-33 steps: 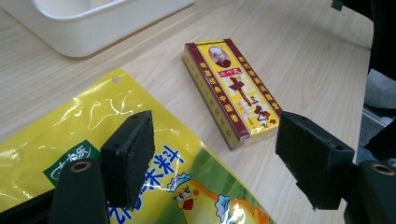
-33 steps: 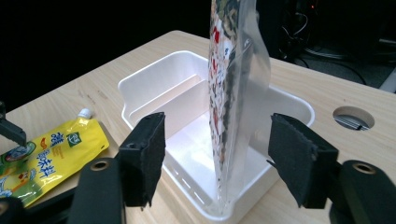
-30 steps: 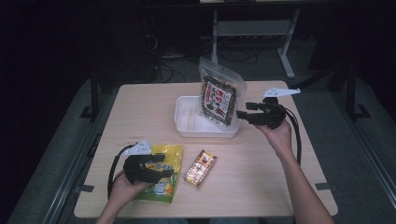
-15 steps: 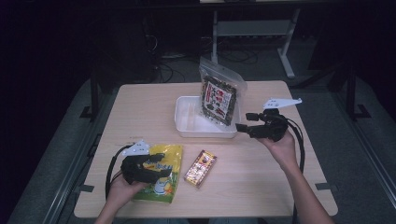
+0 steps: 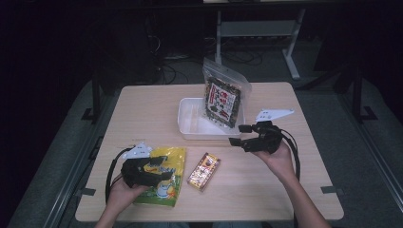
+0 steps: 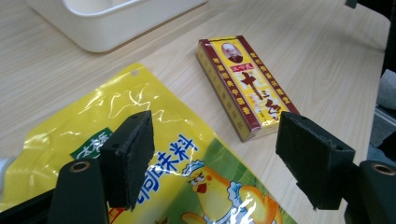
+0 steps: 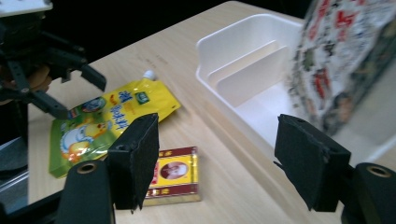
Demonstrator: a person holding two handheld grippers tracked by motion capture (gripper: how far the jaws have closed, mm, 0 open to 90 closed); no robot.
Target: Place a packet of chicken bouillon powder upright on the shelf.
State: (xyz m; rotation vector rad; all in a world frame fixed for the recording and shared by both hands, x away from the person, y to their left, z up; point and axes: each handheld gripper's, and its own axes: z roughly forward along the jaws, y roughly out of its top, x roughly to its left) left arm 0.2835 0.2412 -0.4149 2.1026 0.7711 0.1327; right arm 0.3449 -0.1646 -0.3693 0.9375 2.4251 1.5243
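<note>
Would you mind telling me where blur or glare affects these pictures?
Right gripper view: the seaweed bag standing in the white bin is smeared. Left gripper view: glare streaks the yellow pouch, while the red-and-yellow box stays sharp. High view: dark surroundings, evenly lit table.

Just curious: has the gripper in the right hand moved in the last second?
Yes. The right gripper has come away from the white tray, back toward the table's near edge, jaws opening, empty.
</note>
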